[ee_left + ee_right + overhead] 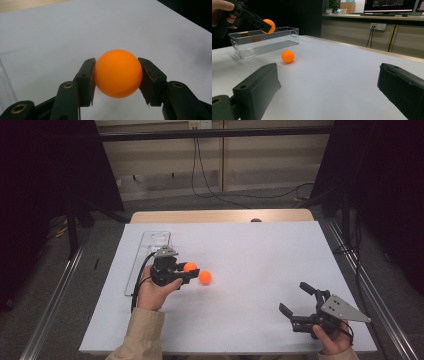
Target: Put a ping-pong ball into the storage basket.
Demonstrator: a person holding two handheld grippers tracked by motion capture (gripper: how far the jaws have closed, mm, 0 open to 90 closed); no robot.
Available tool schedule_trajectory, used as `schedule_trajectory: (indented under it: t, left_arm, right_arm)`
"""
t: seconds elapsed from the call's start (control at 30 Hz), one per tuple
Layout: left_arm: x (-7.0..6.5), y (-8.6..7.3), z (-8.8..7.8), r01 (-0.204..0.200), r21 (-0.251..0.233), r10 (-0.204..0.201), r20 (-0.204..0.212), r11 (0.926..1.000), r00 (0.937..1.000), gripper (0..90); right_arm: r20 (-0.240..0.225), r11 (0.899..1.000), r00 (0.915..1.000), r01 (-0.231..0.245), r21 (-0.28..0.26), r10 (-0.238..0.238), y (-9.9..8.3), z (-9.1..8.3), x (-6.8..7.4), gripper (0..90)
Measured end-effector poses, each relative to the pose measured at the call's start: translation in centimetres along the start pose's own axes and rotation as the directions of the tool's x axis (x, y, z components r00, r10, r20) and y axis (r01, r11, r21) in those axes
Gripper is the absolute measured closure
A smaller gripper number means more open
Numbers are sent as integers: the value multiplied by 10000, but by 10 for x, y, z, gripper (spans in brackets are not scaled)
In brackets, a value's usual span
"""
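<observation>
My left gripper (188, 271) is shut on an orange ball (117, 73), its two black pads pressing the ball's sides above the white table; the held orange ball (190, 267) shows as well from above and in the right gripper view (270, 25). A second orange ball (205, 277) lies loose on the sheet just right of it, also seen as the loose ball (288, 56). My right gripper (296, 298) rests at the front right, jaws wide apart with nothing between them (329, 82).
A clear plastic bin (148, 255) lies lengthwise along the left side of the white sheet (260, 255), behind the left hand; the clear bin (265, 42) appears empty. Black metal rails run along both table sides. Cables hang at the back wall.
</observation>
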State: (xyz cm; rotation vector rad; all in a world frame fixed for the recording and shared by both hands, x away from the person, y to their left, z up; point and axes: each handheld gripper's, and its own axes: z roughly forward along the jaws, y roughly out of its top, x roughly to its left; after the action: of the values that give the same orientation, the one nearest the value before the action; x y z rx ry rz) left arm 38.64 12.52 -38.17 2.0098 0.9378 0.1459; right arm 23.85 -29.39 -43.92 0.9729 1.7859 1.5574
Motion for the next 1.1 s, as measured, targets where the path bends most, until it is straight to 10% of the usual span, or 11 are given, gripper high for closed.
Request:
schedule_trajectory:
  t: [1.1]
  left_arm:
    - [13, -2, -11, 237, -164, -244, -384, 9996, 9990, 508]
  right_arm:
    - [-10, 10000, 10000, -4, 4, 4, 0, 0, 0, 27]
